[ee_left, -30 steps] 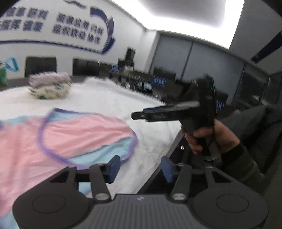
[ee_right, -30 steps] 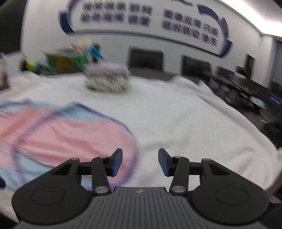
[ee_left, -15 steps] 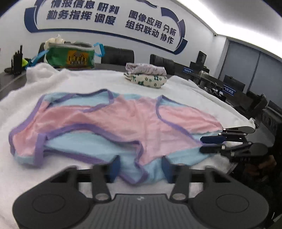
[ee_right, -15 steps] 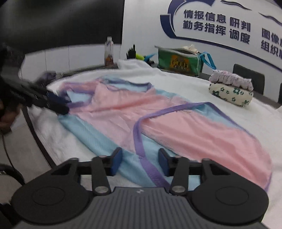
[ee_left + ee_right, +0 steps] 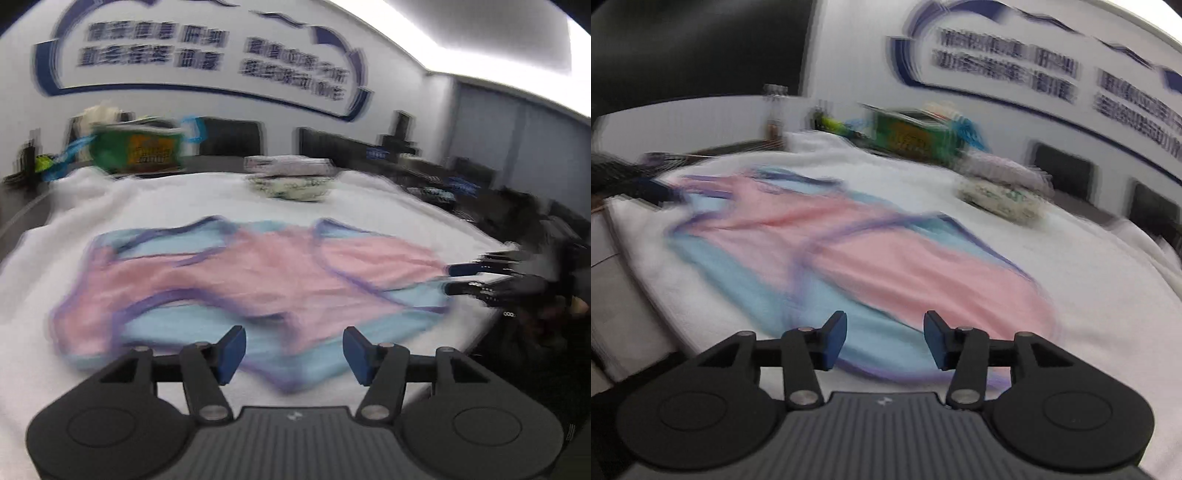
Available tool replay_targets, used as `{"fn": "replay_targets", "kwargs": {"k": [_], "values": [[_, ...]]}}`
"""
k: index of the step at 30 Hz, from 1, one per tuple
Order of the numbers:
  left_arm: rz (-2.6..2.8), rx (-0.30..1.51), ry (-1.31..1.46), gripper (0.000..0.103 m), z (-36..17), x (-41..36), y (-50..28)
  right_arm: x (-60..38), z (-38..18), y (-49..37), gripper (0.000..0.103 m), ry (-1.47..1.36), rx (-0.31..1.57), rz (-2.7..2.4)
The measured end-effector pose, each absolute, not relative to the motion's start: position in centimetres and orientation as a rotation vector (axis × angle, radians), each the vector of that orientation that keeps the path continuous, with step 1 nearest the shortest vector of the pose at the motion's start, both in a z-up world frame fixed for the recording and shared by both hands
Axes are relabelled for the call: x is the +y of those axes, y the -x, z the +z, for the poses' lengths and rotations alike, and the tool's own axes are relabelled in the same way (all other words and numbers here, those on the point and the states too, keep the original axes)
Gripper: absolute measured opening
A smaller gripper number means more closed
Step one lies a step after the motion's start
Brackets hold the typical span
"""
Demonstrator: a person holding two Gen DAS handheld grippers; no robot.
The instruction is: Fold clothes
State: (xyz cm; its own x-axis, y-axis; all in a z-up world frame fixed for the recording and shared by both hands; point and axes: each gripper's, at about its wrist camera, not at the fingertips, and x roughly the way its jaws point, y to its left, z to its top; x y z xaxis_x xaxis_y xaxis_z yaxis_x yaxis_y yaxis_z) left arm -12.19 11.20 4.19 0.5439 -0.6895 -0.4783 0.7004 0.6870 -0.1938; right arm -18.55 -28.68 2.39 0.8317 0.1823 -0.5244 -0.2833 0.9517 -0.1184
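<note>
Both views were motion-blurred. A pink and light-blue garment (image 5: 266, 280) with purple trim lay spread flat on a white cloth (image 5: 184, 199) covering the table. Its long axis ran left to right across the left wrist view; in the right wrist view it ran diagonally from far left to near right. The exact kind of garment could not be told. The left tongs (image 5: 293, 349) stood wide apart and empty, just over the garment's near edge, their blue pads either side of a pink and blue fold. The right tongs (image 5: 884, 341) were likewise wide apart and held nothing, over the near light-blue hem. In the left wrist view the right tongs showed at the garment's right end, fingers pointing leftward toward the cloth's edge; contact could not be told. Farther back on the white cloth sat a small stack of folded clothes (image 5: 291, 177), well apart from the spread garment. A green bag (image 5: 136, 151) stood at the far edge. Blue lettering (image 5: 207, 48) ran along the back wall.
</note>
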Motion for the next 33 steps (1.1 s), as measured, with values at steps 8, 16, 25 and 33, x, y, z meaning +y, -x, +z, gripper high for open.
{"fn": "replay_targets", "kwargs": {"k": [8,16,25,33], "values": [[-0.975,0.623,-0.126,0.054,2.8,0.1,12.6,-33.1,2.0,17.5,0.052,-0.043,0.617,0.017],[-0.913,0.529,-0.4,0.041,1.6,-10.7,15.4,-34.9,1.7,15.7,0.025,-0.201,0.628,-0.085],[-0.987,0.612,-0.257,0.001,2.0,-11.6,14.9,-35.7,2.6,16.0,0.003,-0.186,0.581,-0.144],[-1.04,0.611,-0.242,0.001,1.3,-12.4,15.0,-37.4,4.8,15.3,0.034,-0.133,0.542,-0.184]]}}
